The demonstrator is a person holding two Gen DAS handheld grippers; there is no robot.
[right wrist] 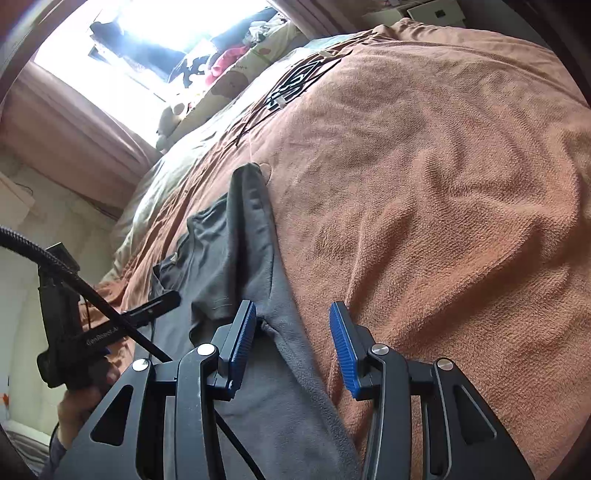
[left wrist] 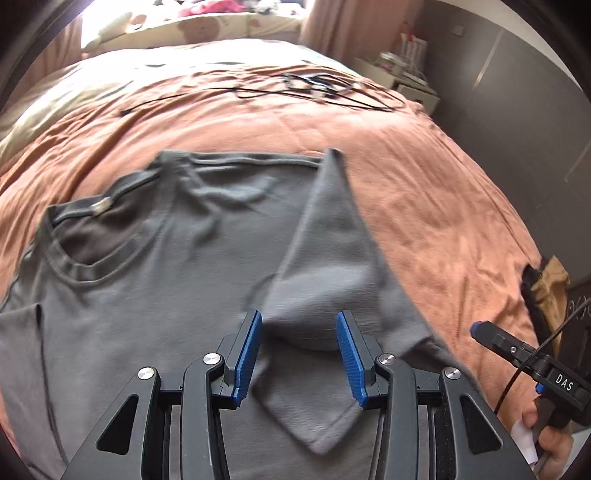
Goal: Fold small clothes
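Nearest the left wrist camera, the left gripper is hovering with its blue-padded jaws spread wide and gripping nothing, poised over the pointed corner of a sleeve flap that is lying turned inward across the body of the grey T-shirt. The flap is sitting that way, I judge, because one side is being brought over the middle as the first fold. In the right wrist view, the right gripper is likewise standing open and empty, straddling the shirt's right-hand edge where grey cloth is meeting the orange bedspread, probably placed there to tidy or press the fold line. At the right edge of the left view, that same tool is showing its side, where white letters are reading "DAS", and a hand is gripping its handle. The other tool is bearing a pale brand mark that is too blurred and cut off to read. Further out, the shirt is lying flat on the bed with its neckline toward the left and a small pale tag inside the collar, unreadable. Beyond it, black cables are trailing over the bedspread, and printed pillows are resting under the bright window.
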